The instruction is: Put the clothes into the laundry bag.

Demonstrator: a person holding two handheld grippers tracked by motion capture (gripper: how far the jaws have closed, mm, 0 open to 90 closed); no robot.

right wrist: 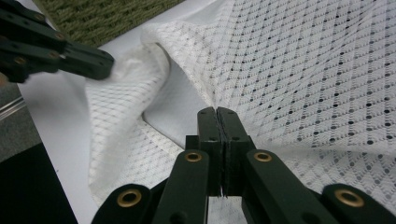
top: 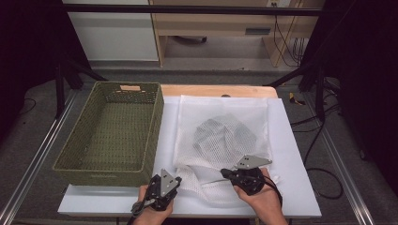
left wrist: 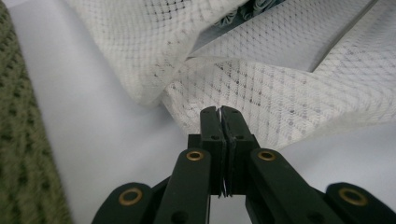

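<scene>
On the left of the white tabletop (top: 291, 187): woven green basket (top: 112, 131), rectangular, holding nothing, with a small tan tag on its far rim; whatever is written on the tag is too small to read.

Just right of the basket, toward the near edge: left gripper (top: 165, 183), held in the person's left hand. Its fingers (left wrist: 210, 122) are closed together, and a thin sliver of white shows between them in the left gripper view, so they appear to pinch the near-left hem of the bag.

Centre: white mesh laundry bag (top: 225, 126), lying flat on the tabletop, near edge rumpled and folded over. A darker, grey-blue patterned garment (left wrist: 243, 9) shows through the netting inside. Handling, as judged: light, soft and limp, no stiffness of its own; it will sag and bunch when lifted, and the contents will slide toward the low end. Mesh is not fragile but could snag. Best hold: the doubled hem or a corner at the near edge, one gripper to each side, so the mouth can be spread or the bag carried level.

Right of centre: right gripper (top: 228, 174), held in the person's right hand, fingers (right wrist: 209, 122) closed and resting on the mesh at the near-right fold, seemingly nipping a layer of it.

Brands, labels, writing: none legible on the bag, the basket or the grippers.
</scene>
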